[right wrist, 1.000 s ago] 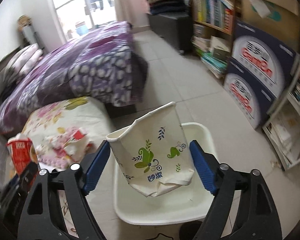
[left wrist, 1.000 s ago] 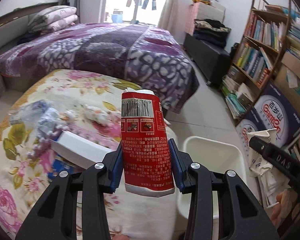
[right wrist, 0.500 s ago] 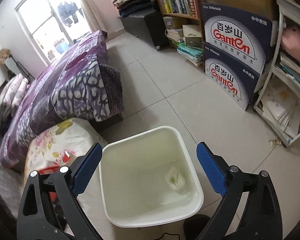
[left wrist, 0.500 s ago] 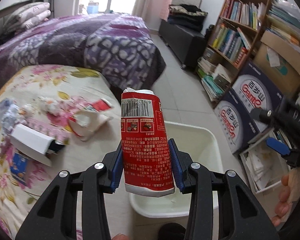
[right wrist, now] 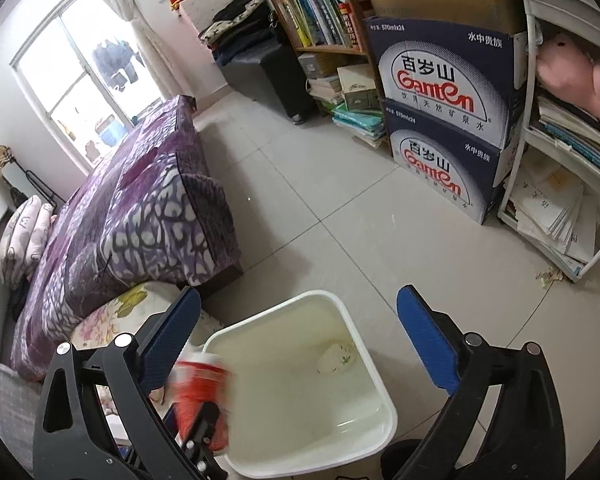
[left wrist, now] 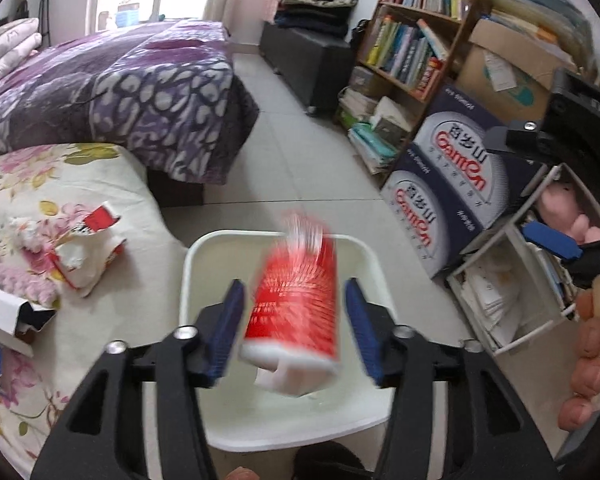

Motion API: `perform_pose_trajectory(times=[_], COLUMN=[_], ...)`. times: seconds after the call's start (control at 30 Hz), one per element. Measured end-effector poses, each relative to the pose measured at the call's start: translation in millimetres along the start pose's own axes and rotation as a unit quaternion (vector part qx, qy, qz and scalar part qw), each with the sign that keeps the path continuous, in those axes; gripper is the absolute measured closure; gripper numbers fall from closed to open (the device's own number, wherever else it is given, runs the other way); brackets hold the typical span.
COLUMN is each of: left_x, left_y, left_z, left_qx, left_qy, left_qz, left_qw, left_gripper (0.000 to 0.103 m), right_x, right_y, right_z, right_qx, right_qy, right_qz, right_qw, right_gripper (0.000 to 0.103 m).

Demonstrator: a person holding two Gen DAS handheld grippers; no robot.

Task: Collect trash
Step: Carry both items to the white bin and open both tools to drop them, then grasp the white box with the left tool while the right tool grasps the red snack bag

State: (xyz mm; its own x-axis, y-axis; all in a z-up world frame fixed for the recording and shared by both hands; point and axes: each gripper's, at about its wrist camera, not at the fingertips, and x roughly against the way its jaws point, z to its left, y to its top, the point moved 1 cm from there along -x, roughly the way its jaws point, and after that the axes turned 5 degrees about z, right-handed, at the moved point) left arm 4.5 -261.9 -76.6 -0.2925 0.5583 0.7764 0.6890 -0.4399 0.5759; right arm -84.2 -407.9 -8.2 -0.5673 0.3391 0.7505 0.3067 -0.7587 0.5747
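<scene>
One red carton (left wrist: 294, 300), motion-blurred, sits between my left gripper's (left wrist: 296, 322) parted pads, clear of both, above the one white bin (left wrist: 186, 280). Only my right view shows one crumpled wrapper (right wrist: 337, 358) lying inside. My right gripper (right wrist: 298, 340) gapes wide, empty.

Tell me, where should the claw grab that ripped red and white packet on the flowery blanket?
Probably pinch the ripped red and white packet across its puffy middle, coming straight down from above. It lies crumpled and nearly flat on the flowery blanket, so a sideways approach would likely just push it along the cloth.
</scene>
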Motion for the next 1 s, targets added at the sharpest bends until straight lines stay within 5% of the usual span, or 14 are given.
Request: perform_pose_trajectory(times=[0.07, 0.27, 0.73, 0.9, 1.0], left_x=[0, 4, 39, 53, 61], left_y=[0, -2, -13, -18, -24], left_z=[0, 16, 96, 152, 186], left_qx=[0.001, 0.018, 0.063, 0.166, 0.251], left_qy=[-0.002, 0.020, 0.143, 0.205, 0.210], left_qz=[-0.001, 0.000, 0.009, 0.020, 0.022], left_qw=[1.0000, 0.9996, 0.9877, 0.9643, 0.9448], left_gripper=[0.034, 0.031, 0.021, 0.020, 0.018], right_x=[-2, -5, -20, -28, -33], right_y=[-1, -7, -46, -58, -65], right_z=[4, 19, 92, 111, 121], right_qx=[0.004, 0.021, 0.098, 0.097, 0.101], right_qy=[-0.002, -0.002, 0.012, 0.023, 0.025], right_qz=[0.002, 0.004, 0.030, 0.050, 0.055], right_qw=[1.000, 1.000, 0.995, 0.994, 0.993], right_gripper=[0.008, 0.007, 0.007, 0.007, 0.007])
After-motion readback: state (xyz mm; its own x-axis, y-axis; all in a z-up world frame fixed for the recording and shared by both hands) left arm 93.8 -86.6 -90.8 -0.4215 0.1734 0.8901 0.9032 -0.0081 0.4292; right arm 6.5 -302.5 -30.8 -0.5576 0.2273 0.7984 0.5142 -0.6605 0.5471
